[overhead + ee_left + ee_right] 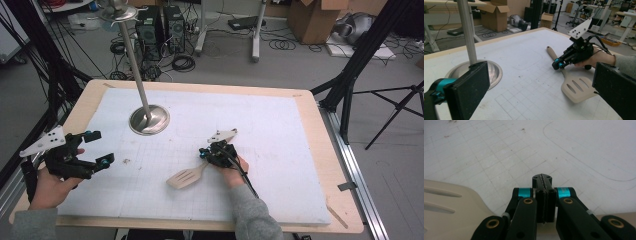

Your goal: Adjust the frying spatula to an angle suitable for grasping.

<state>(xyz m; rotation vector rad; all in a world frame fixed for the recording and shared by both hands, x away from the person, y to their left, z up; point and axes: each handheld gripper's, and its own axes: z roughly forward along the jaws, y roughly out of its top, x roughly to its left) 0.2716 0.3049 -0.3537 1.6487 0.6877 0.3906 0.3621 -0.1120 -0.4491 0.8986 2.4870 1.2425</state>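
Observation:
A beige slotted spatula lies flat on the white mat, blade toward the table's front. My right gripper hovers low over its handle with the jaws pressed together and nothing between them. In the right gripper view the shut right gripper points at the mat while the spatula passes beneath it. My left gripper rests at the mat's left edge, jaws wide apart and empty. From the left gripper view, the left gripper faces the spatula and the right gripper.
A metal stand with a round base and a tall pole rises at the mat's back left; the same base is close to my left jaw. The white gridded mat covers a wooden table. Cables, boxes and tripods stand on the floor beyond.

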